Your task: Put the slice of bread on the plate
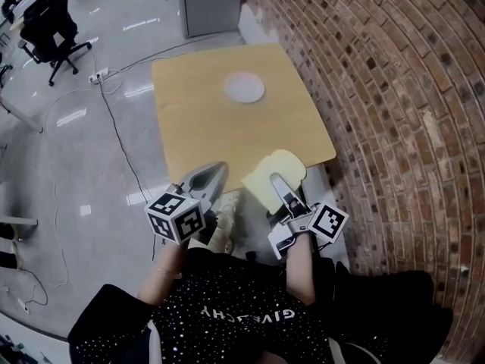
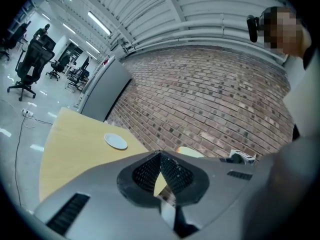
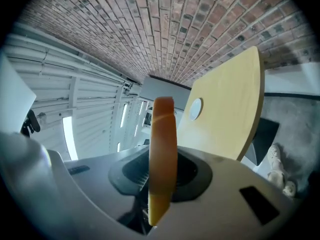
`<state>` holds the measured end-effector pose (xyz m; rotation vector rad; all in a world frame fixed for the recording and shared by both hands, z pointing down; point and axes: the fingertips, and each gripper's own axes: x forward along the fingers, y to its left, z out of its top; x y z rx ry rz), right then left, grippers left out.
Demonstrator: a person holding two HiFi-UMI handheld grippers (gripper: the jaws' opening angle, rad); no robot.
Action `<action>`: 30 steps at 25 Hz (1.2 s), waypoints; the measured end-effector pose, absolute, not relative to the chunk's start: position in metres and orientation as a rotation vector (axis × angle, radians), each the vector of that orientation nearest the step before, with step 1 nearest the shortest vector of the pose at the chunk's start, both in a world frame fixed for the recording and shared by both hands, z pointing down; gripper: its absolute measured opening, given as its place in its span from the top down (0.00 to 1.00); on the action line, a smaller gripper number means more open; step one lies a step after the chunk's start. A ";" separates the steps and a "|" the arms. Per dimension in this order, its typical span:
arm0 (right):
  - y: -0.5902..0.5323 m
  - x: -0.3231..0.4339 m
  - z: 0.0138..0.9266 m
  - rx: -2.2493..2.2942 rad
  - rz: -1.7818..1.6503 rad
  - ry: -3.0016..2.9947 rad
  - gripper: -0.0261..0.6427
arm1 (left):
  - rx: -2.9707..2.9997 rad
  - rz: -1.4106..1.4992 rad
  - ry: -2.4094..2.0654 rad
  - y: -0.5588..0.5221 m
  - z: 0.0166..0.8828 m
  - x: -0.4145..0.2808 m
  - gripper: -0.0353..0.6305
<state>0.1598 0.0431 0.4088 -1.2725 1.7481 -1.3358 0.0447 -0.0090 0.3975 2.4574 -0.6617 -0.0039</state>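
Observation:
A pale slice of bread (image 1: 273, 174) hangs just off the near edge of the tan table (image 1: 197, 112). My right gripper (image 1: 280, 186) is shut on it. In the right gripper view the bread (image 3: 162, 149) stands edge-on between the jaws, with the white plate (image 3: 196, 108) far off on the table (image 3: 230, 109). The plate (image 1: 244, 88) lies bare at the table's far middle. My left gripper (image 1: 214, 171) hovers at the near edge, left of the bread, jaws together and holding nothing. In its own view the left gripper (image 2: 161, 156) points over the table toward the plate (image 2: 116, 141).
A brick wall (image 1: 394, 89) runs along the table's right side. A grey cabinet (image 1: 212, 2) stands behind the table. An office chair (image 1: 51, 29) and a cable (image 1: 114, 127) with a power strip (image 1: 98, 74) are on the shiny floor to the left.

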 end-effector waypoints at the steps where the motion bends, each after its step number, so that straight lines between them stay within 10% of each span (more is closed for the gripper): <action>1: 0.035 0.161 0.408 -1.267 -1.342 1.754 0.82 | 2.453 -0.004 -0.663 -0.016 0.398 0.047 0.93; 30: -0.172 0.215 0.427 -1.261 -1.548 1.786 0.82 | 2.352 0.007 -0.679 -0.206 0.415 0.122 0.93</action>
